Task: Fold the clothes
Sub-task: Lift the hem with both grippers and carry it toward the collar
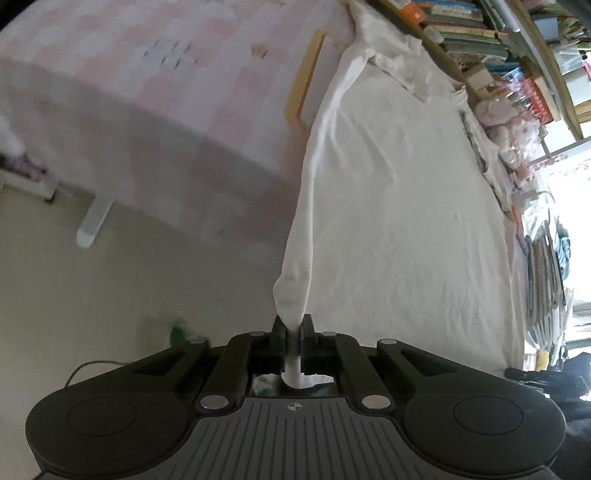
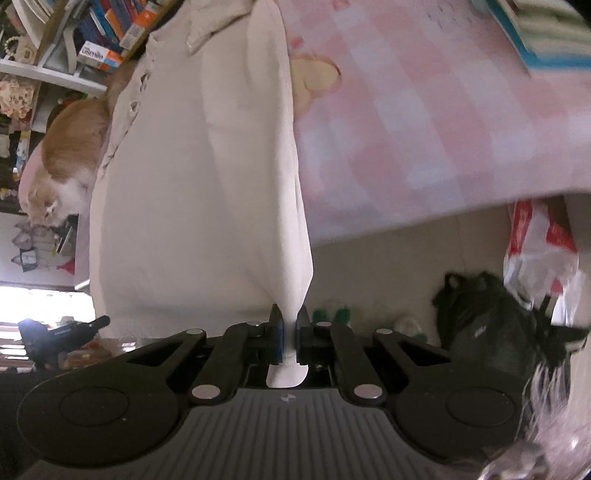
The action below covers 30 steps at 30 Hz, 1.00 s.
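A white long-sleeved knit top (image 1: 388, 192) lies spread on a pink checked bed cover (image 1: 155, 92). My left gripper (image 1: 293, 334) is shut on a ribbed cuff or hem corner (image 1: 291, 291) of it, and the cloth stretches away taut from the jaws. In the right wrist view the same top (image 2: 192, 177) shows its collar and buttons at the far end. My right gripper (image 2: 290, 332) is shut on another ribbed edge (image 2: 291, 288) of it, near the bed's edge.
An orange and white cat (image 2: 62, 162) stands at the top's left side. Bookshelves (image 1: 498, 40) run along the far side of the bed. A black bag (image 2: 487, 317) and a red and white plastic bag (image 2: 539, 243) lie on the floor. A book (image 2: 543, 33) lies on the cover.
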### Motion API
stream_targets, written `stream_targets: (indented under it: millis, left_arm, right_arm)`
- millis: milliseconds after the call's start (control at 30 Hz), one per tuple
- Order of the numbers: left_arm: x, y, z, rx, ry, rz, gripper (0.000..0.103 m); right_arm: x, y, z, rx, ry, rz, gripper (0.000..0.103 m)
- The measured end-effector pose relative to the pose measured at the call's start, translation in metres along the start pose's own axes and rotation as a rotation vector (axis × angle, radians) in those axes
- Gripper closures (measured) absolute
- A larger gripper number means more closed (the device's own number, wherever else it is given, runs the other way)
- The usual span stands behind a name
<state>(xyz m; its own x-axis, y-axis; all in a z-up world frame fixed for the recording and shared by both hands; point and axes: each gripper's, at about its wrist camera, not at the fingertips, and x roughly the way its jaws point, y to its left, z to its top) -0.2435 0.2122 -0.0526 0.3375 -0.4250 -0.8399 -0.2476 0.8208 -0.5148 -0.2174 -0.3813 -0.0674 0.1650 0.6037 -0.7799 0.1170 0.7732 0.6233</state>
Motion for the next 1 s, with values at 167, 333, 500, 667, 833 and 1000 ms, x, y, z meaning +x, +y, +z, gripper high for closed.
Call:
stream_targets:
  millis: [167,333,500,667,833,1000]
  left_arm:
    - [0.002,-0.001,-0.02,0.018,0.078,-0.036,0.098]
    - [-0.02,-0.024,-0.012,0.01,-0.013,-0.157,0.098]
    - [-0.063,-0.051,0.023,-0.057,-0.313,-0.387,0.098]
    - [-0.056,-0.058,0.059,-0.223,-0.531,-0.581,0.098]
    - [-0.04,-0.079,0.109,-0.265,-0.637,-0.622,0.098]
    - [-0.024,-0.085,0.168,-0.312,-0.664,-0.618,0.098]
  right_arm:
    - [-0.007,-0.008,-0.014,0.022,0.061,-0.011,0.097]
    - [-0.024,-0.001,-0.015,0.05,0.082,0.07,0.097]
    - [-0.074,0.022,0.016,0.05,-0.152,0.36,0.097]
    - [-0.09,0.017,0.055,0.144,-0.389,0.527,0.097]
    - [-0.087,0.014,0.103,0.241,-0.552,0.607,0.097]
    - [-0.083,0.022,0.156,0.336,-0.657,0.623,0.097]
